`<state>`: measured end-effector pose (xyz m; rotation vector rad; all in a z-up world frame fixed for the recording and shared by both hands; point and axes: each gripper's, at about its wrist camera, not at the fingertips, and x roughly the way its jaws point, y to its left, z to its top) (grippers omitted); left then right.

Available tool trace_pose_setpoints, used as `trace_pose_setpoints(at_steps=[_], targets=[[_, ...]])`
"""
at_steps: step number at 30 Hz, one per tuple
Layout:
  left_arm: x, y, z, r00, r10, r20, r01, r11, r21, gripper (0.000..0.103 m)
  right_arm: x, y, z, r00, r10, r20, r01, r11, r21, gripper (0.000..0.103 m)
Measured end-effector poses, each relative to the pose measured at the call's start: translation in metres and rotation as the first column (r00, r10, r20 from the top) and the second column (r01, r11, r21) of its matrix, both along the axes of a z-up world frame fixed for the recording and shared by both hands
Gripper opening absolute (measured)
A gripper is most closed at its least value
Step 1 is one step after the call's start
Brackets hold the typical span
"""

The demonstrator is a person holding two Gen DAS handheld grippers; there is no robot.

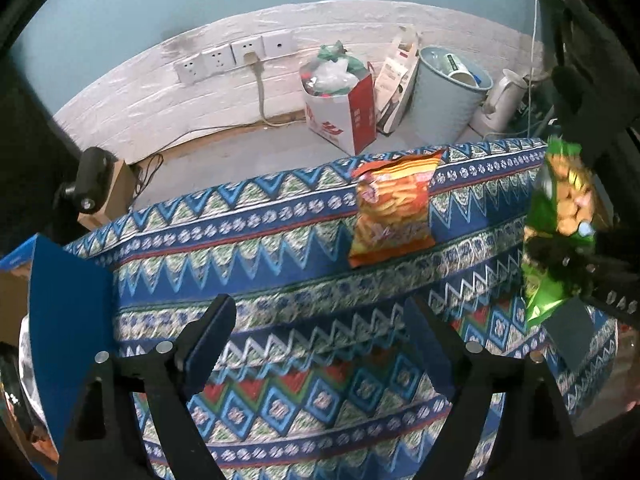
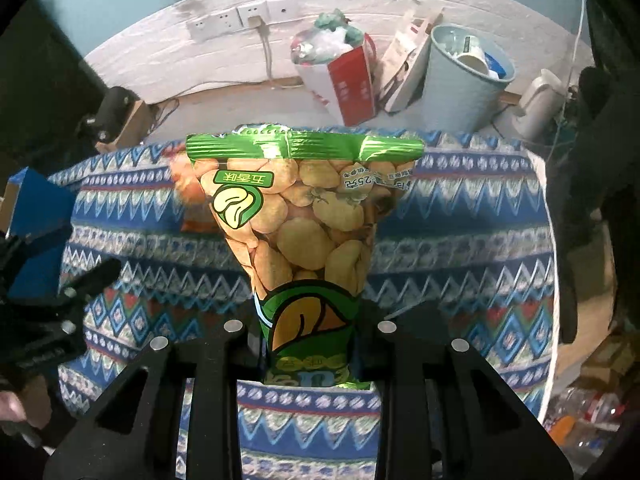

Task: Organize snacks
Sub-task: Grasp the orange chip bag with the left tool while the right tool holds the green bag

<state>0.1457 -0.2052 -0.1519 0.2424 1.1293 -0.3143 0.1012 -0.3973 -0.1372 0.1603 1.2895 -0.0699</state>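
Task thing: a green snack bag is gripped at its lower end by the right gripper, the jaws closed tight on the foil; the bag is held upright above the patterned tabletop, its long axis running away from the camera and its sealed top edge farthest out.

Landmark: an orange snack bag is seen lying flat on the tabletop near the far edge, its long axis pointing toward that edge.

Key relation: the green snack bag is held to the right of the orange snack bag and nearer the holder (in the right wrist view the orange one is almost wholly covered by it, so the two lie along one line of sight). Any setting-down beside the orange bag would be judged to call for a short carry forward and left.

Left gripper: it is held with jaws wide apart and nothing between them, on the near side of the orange snack bag, which lies ahead and slightly right of it. It is judged the nearer of the two to that bag.

Blue box: it is seen left of the orange snack bag, at the tabletop's left end, with one flap raised; whether it serves as the snack container cannot be told.

Hidden or unclear: the box's inside is cut off, and the green bag is motion-blurred in the left wrist view.
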Motion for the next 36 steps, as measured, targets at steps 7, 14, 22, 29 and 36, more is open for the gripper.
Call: trace_pose_setpoints(at_steps=[7, 14, 22, 29, 36], targets=[[0.024, -0.03, -0.012, 0.998, 0.051, -0.045, -0.052, 0.998, -0.035, 0.087, 0.027, -0.028, -0.001, 1.0, 0.025, -0.009, -0.025, 0.999, -0.028, 0.027], [0.041, -0.051, -0.023, 0.996, 0.083, -0.039, -0.085, 0.996, -0.041, 0.087, 0.037, -0.057, -0.017, 0.998, -0.059, -0.016, 0.059, 0.998, 0.025, 0.027], [0.061, -0.057, -0.045, 0.988, 0.142, -0.065, -0.146, 0.988, -0.055, 0.087, 0.047, -0.052, -0.017, 0.999, -0.04, -0.005, 0.04, 0.999, 0.003, 0.027], [0.064, -0.055, -0.044, 0.99, 0.141, -0.029, -0.143, 0.983, -0.115, 0.051, 0.054, -0.043, -0.022, 1.0, -0.021, -0.008, 0.021, 1.0, 0.014, 0.027], [0.055, -0.049, -0.037, 0.994, 0.106, 0.006, -0.106, 0.992, -0.071, 0.043, 0.054, -0.03, -0.021, 1.0, 0.006, -0.006, -0.006, 1.0, 0.02, 0.027]])
